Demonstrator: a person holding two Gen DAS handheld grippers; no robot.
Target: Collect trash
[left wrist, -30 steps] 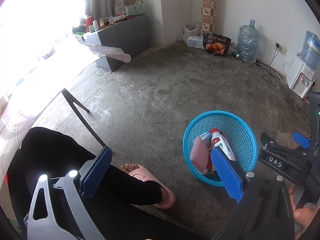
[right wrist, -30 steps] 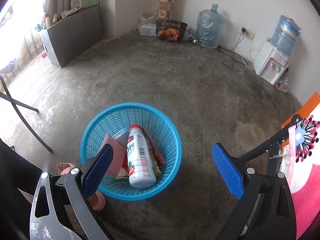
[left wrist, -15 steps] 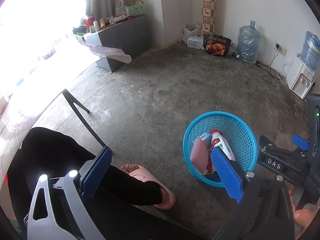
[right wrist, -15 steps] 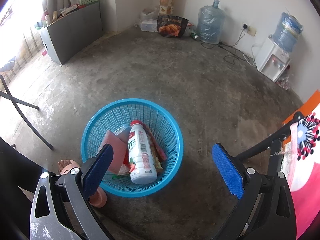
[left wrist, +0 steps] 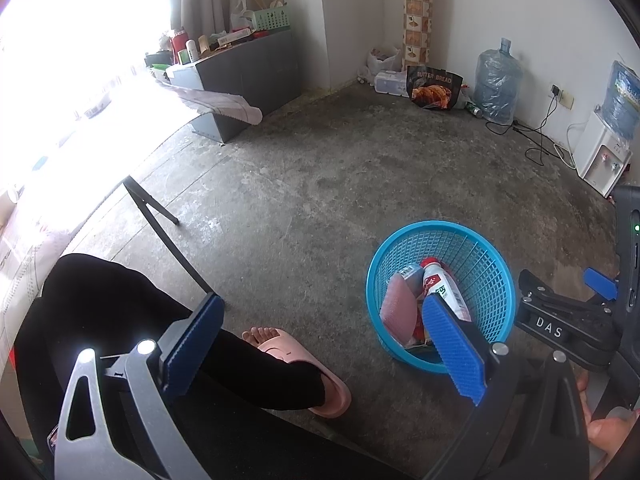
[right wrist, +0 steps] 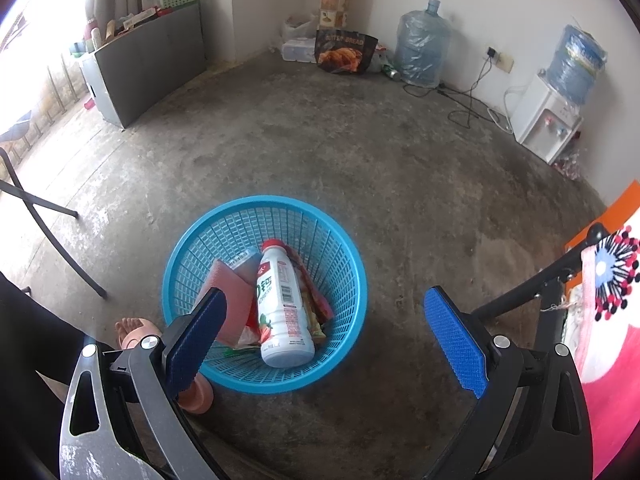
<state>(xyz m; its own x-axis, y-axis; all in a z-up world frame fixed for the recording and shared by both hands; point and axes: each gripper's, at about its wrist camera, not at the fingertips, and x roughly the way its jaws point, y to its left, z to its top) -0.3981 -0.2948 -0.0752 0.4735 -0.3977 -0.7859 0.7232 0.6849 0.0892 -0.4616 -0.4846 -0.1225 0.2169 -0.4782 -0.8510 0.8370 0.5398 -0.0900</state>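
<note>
A blue mesh basket stands on the concrete floor. Inside it lie a white bottle with a red cap, a pink packet and some wrappers. My right gripper hangs open above the basket's near side, nothing between its blue pads. My left gripper is open and empty too, held over the floor to the left of the basket. The right gripper's body shows at the right edge of the left wrist view.
A person's black-clad leg and pink slipper rest beside the basket. Black folding-table legs stand at left. A grey cabinet, water jugs, a dispenser and cables line the far walls. Pink cloth hangs right.
The right gripper has lifted and drawn back slightly, so the basket sits a little higher in its view. The left gripper has barely moved. Both remain open.
</note>
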